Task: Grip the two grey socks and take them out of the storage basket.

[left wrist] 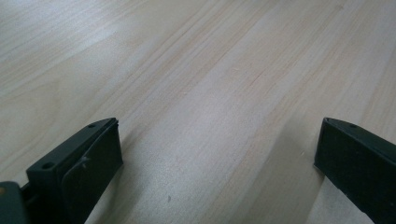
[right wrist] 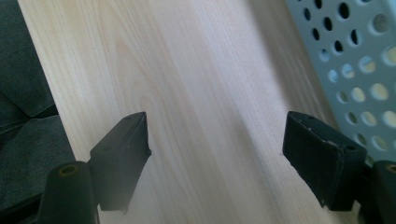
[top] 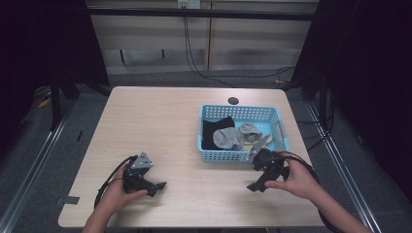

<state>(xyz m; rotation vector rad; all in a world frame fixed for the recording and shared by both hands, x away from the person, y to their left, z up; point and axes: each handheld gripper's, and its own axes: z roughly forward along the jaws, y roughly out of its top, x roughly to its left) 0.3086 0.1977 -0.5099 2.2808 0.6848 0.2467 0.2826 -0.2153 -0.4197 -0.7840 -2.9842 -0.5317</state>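
Note:
A light blue perforated basket (top: 224, 156) stands on the right half of the wooden table (top: 160, 121). Inside it lie a black cloth (top: 212, 128) and grey socks (top: 228, 138). My right gripper (top: 253, 187) hovers just in front of the basket's near wall, jaws wide apart with nothing between them; in the right gripper view (right wrist: 215, 116) bare wood lies under the jaws and the basket wall (right wrist: 357, 60) rises at the right. My left gripper (top: 159, 186) rests low over the table's front left, open and empty (left wrist: 219, 123).
A small dark round disc (top: 233, 100) sits on the table behind the basket. The table's front edge is close to both hands, and grey floor (right wrist: 23, 93) shows beyond it. Black frames and cables stand around the table.

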